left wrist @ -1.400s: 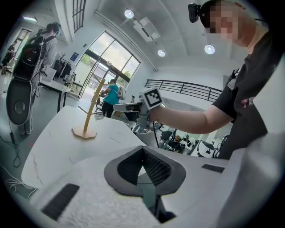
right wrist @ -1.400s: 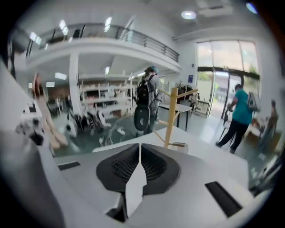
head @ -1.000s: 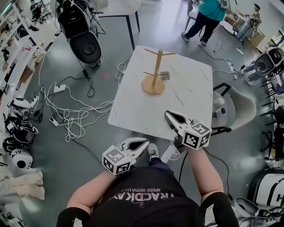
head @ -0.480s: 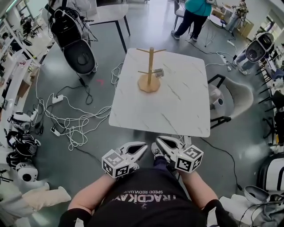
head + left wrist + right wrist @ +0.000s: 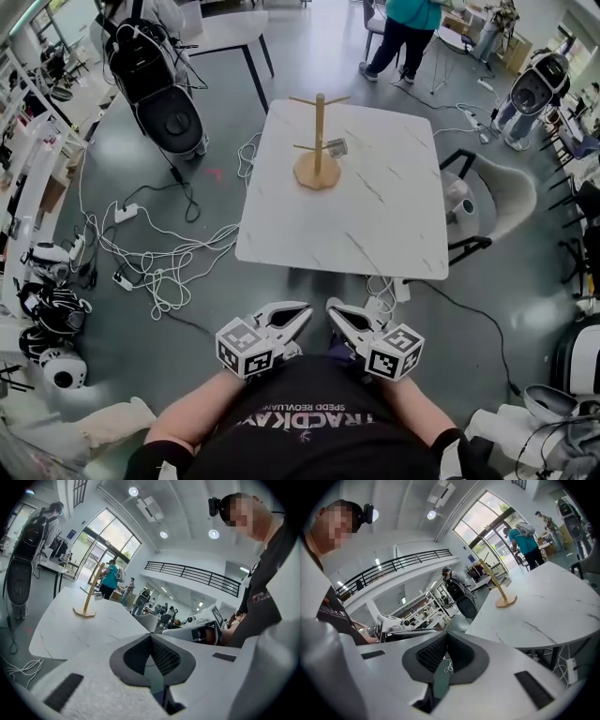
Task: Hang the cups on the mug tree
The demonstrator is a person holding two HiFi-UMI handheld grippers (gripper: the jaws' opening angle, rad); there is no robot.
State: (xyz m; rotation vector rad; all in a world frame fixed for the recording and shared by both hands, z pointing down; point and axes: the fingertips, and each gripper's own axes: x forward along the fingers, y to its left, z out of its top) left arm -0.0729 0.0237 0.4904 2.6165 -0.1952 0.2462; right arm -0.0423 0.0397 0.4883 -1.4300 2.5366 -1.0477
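The left gripper (image 5: pixel 302 308) and the right gripper (image 5: pixel 332 306) sit side by side close in front of the person's black shirt (image 5: pixel 300 422), short of the near edge of the table (image 5: pixel 375 225) and above the grey floor. Each one's own view shows the dark ribbed pads meeting at the tips, so the left gripper (image 5: pixel 150 637) is closed on nothing and the right gripper (image 5: pixel 446 634) is the same.

To the left of the table, loose white cables (image 5: pixel 159 253) trail over the floor. The white marble-patterned tabletop is bare along its near edge and middle. A pale chair (image 5: pixel 502 202) stands against its right edge.

The wooden mug tree (image 5: pixel 318 141) stands upright on its round base towards the far edge, left of centre, well apart from both grippers. A small greyish cup (image 5: pixel 336 147) hangs on a lower peg on the right side of the trunk, off the tabletop. The mug tree (image 5: pixel 89 595) shows small in the left gripper view, and in the right gripper view (image 5: pixel 497 588) too.

Beyond the far edge, a person in a teal top (image 5: pixel 398 23) stands on the floor.
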